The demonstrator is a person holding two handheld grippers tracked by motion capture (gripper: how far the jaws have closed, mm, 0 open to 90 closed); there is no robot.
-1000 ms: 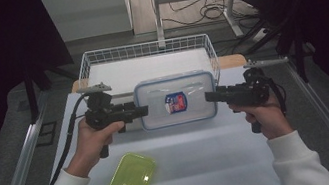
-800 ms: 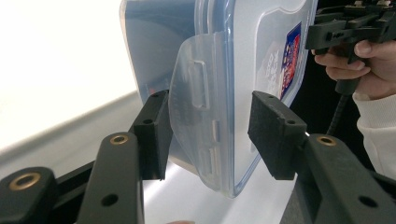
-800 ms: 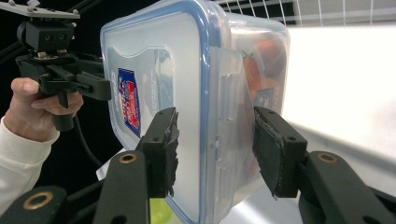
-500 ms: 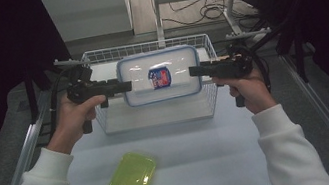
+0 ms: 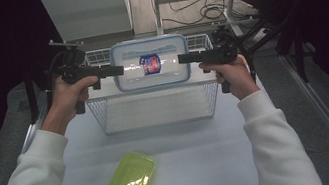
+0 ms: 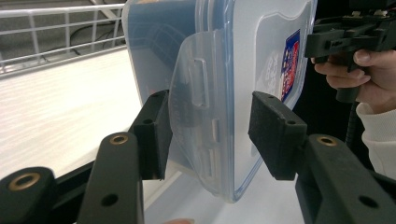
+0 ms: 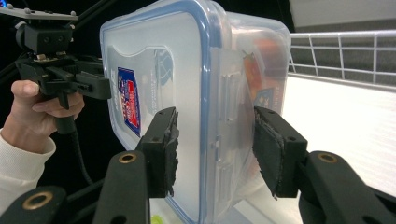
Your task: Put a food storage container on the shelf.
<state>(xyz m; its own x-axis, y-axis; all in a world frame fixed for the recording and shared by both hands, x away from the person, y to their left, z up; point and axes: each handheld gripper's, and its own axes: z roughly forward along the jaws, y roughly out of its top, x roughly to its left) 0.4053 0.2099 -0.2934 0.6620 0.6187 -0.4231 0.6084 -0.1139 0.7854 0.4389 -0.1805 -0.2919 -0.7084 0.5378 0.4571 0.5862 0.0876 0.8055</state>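
A clear plastic container [image 5: 150, 64] with a blue-rimmed lid and a red and blue label hangs in the air above the wire basket [image 5: 105, 113]. My left gripper [image 5: 118, 70] is shut on its left end, the pads clamping the side latch [image 6: 198, 88]. My right gripper [image 5: 182, 59] is shut on the opposite end. In the left gripper view the container [image 6: 224, 56] stands between the jaws of the left gripper [image 6: 208, 135]. In the right gripper view the container [image 7: 159, 60] sits between the pads of the right gripper [image 7: 215, 144], with orange contents faintly visible inside.
The white wire basket stands on the pale table [image 5: 187, 149] at the far middle. A yellow-green plastic lid [image 5: 130, 180] lies near the front edge. Dark table frames run along both sides.
Both grippers have carried the container up and away from me, from the table in front of the basket to above the basket. The green lid has not moved.
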